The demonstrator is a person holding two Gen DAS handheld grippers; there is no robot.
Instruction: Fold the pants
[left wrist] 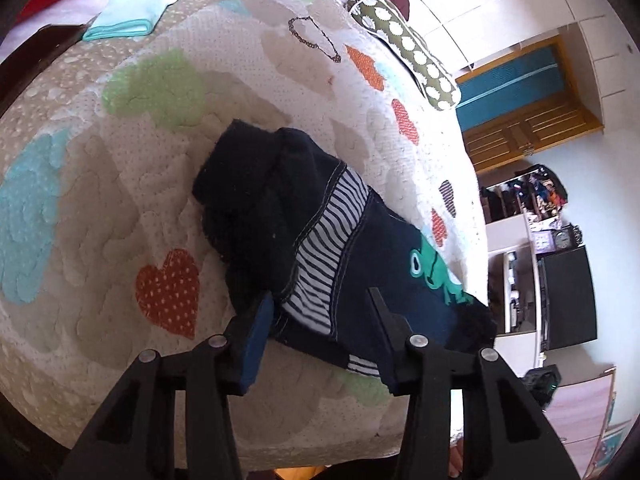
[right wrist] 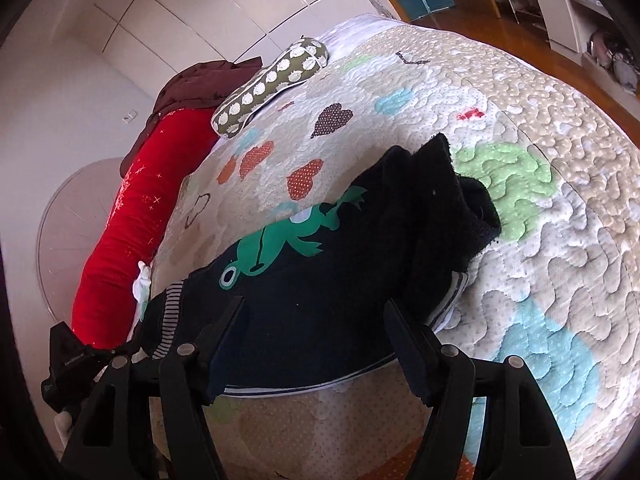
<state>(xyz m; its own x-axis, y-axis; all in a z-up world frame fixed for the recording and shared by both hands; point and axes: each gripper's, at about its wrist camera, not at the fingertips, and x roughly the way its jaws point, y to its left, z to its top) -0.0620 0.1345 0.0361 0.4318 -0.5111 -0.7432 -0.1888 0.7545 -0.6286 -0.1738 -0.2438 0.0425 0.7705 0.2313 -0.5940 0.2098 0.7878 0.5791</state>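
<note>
Pants point(left wrist: 312, 240) lay on the quilted bedspread point(left wrist: 120, 184), close to the near edge of the bed, already doubled into a compact dark bundle. Striped waistband lining showed along the folded edge; green frog print point(right wrist: 280, 236) faced up. Cuffs were heaped on top toward the middle of the bed, a bit ragged.

Left gripper point(left wrist: 320, 344): jaws stood partly apart, straddling the near edge of the bundle. The blue-padded finger sat just beside the fabric at the striped band; the other finger hung over the navy panel. No pad visibly pressed on cloth, so nothing was held.

Right gripper point(right wrist: 316, 344): jaws stood wide, fingers over the near hem of the bundle, cloth between them but not pinched.

Elsewhere on the bed: folded teal cloth point(left wrist: 124, 16) near the far corner, spotted olive cushion point(right wrist: 272, 80) and red bolster point(right wrist: 120, 248) along the far side. All well apart from the work.

Judgement: the fold looked nearly finished; the step in hand was probably a last fold or tidy-up. To do it well, both grippers should bite all layers at the near edge together, at matching depth, lift evenly and carry the edge over the heaped cuffs so they end up tucked inside. A shallow bite would likely take only the top layer and let the bundle splay.
</note>
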